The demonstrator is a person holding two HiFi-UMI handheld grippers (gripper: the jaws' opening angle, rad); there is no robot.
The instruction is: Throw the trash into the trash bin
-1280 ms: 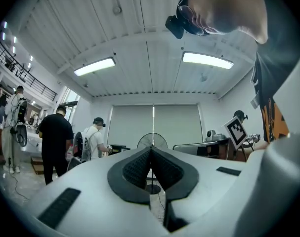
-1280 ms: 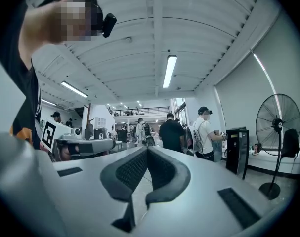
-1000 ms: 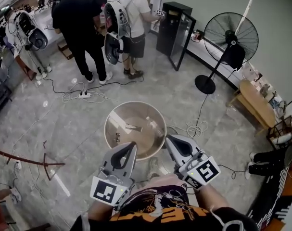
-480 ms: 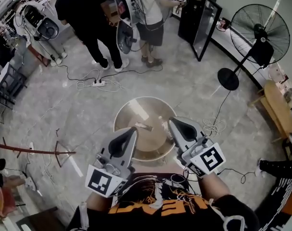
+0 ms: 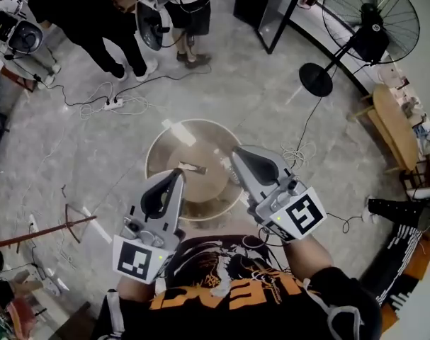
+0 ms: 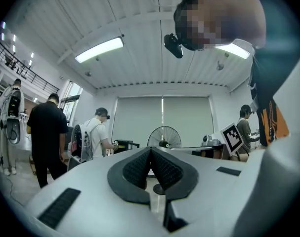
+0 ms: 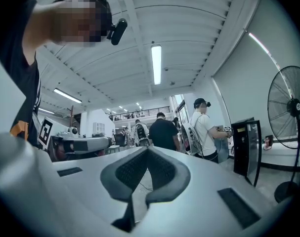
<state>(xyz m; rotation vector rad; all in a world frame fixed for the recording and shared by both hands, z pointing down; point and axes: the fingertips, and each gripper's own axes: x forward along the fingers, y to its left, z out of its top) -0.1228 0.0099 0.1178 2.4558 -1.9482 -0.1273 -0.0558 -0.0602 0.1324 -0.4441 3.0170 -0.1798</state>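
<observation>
A round tan table (image 5: 165, 151) stands on the grey floor just ahead of me. On it lies a small brown scrap (image 5: 191, 168), with a clear bottle-like piece (image 5: 223, 163) beside it. My left gripper (image 5: 178, 173) hangs over the table's near left part, jaws shut and empty. My right gripper (image 5: 234, 151) reaches over the near right part, also shut with nothing in it. In the left gripper view the pads (image 6: 140, 167) touch each other, and so do the pads (image 7: 162, 168) in the right gripper view. No trash bin shows in any view.
Two people (image 5: 94, 20) stand at the far side by a black cabinet (image 5: 261, 2). A power strip with cables (image 5: 115, 105) lies on the floor. A standing fan (image 5: 370, 30) and a wooden side table (image 5: 395, 126) are at the right, and a thin red stand (image 5: 66, 222) at the left.
I have come closer to the round table. Both shut grippers now reach over its near edge. The people and the fan have slid toward the top of the head view.
</observation>
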